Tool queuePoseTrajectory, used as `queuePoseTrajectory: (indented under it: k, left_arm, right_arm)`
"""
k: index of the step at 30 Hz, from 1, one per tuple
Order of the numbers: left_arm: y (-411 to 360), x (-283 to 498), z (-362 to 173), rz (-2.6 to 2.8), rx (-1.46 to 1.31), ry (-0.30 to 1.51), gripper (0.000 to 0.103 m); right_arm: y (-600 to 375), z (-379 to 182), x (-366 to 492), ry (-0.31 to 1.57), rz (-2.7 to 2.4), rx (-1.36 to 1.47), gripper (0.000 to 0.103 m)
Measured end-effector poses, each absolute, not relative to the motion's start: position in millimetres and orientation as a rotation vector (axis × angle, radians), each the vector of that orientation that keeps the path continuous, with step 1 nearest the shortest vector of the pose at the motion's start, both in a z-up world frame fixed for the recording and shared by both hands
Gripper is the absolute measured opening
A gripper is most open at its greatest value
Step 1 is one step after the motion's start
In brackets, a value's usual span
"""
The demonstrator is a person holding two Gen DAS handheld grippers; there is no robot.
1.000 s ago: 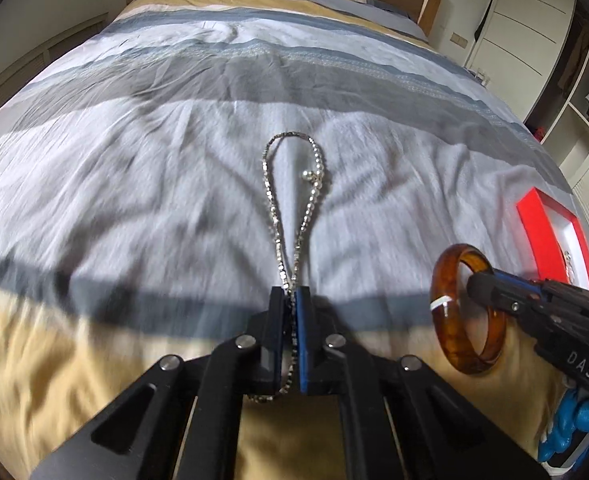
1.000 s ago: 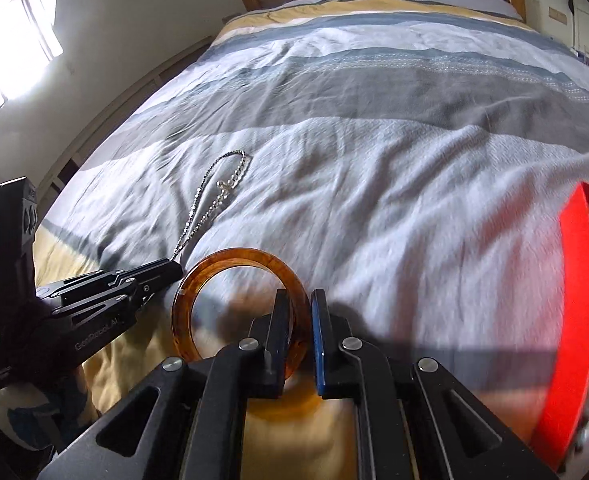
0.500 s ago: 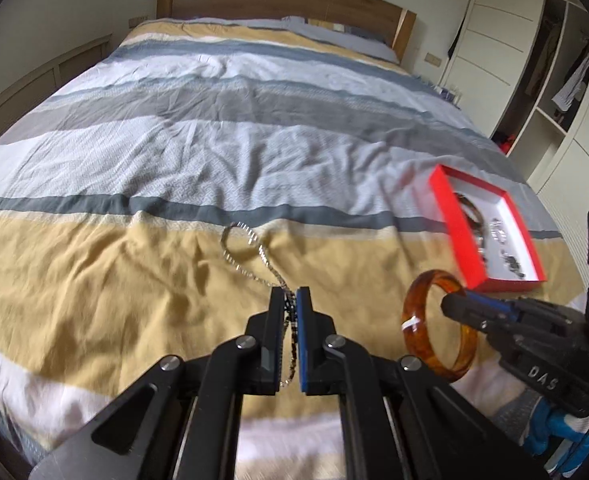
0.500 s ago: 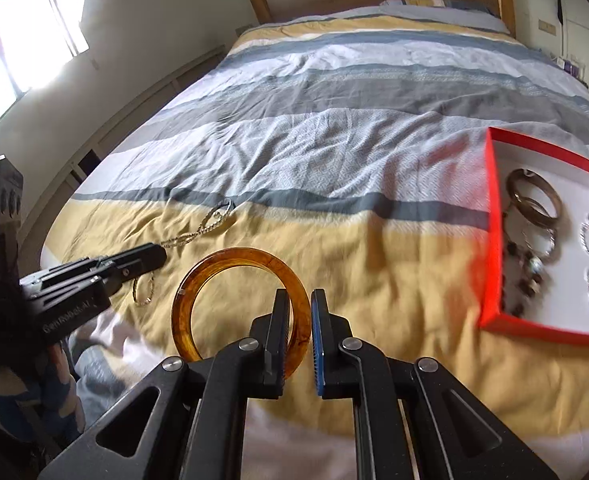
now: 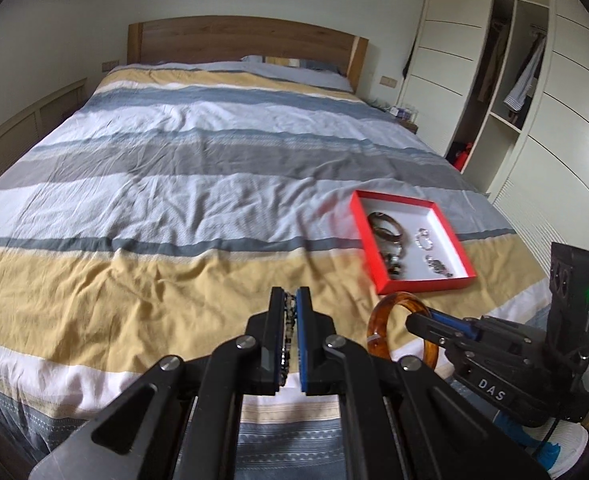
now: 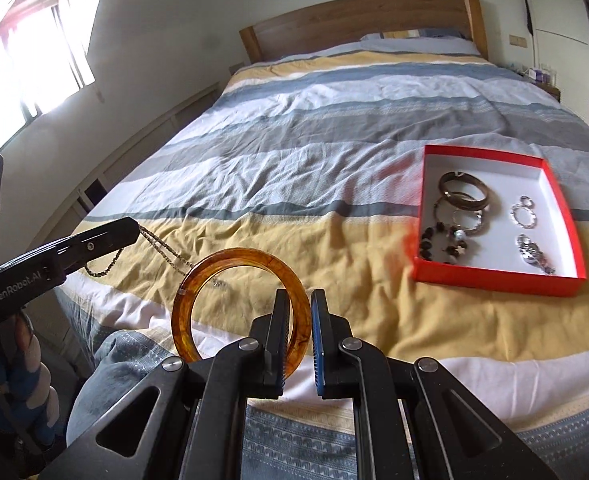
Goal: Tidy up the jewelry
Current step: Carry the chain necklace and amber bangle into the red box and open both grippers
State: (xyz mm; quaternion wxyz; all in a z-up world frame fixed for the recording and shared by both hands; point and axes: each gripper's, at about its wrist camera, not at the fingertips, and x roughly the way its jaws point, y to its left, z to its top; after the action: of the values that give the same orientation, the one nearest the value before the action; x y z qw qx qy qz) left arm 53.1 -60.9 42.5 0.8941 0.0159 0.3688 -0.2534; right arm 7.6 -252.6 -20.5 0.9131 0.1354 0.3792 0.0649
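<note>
My left gripper is shut on a silver chain necklace, which hangs from its tips in the right wrist view above the foot of the bed. My right gripper is shut on an amber bangle and holds it upright; the bangle also shows in the left wrist view. A red jewelry box with a white inside lies on the bed to the right, holding bangles, a bead bracelet and rings. It also shows in the left wrist view.
The bed has a striped grey, white and yellow cover and a wooden headboard. A white wardrobe stands on the right. A bright window is on the left wall.
Both grippers have pulled back and up from the bed with their items. The necklace has lifted off the cover. The whole bed and the red box now show.
</note>
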Motion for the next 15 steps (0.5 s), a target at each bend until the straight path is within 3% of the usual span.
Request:
queuePoseTrajectory:
  k: [15]
  left_arm:
    - [-190, 73, 80, -0.74, 0.135, 0.7, 0.005]
  right_arm:
    - [-365, -20, 6, 0.727, -0.065, 0.354, 0.011]
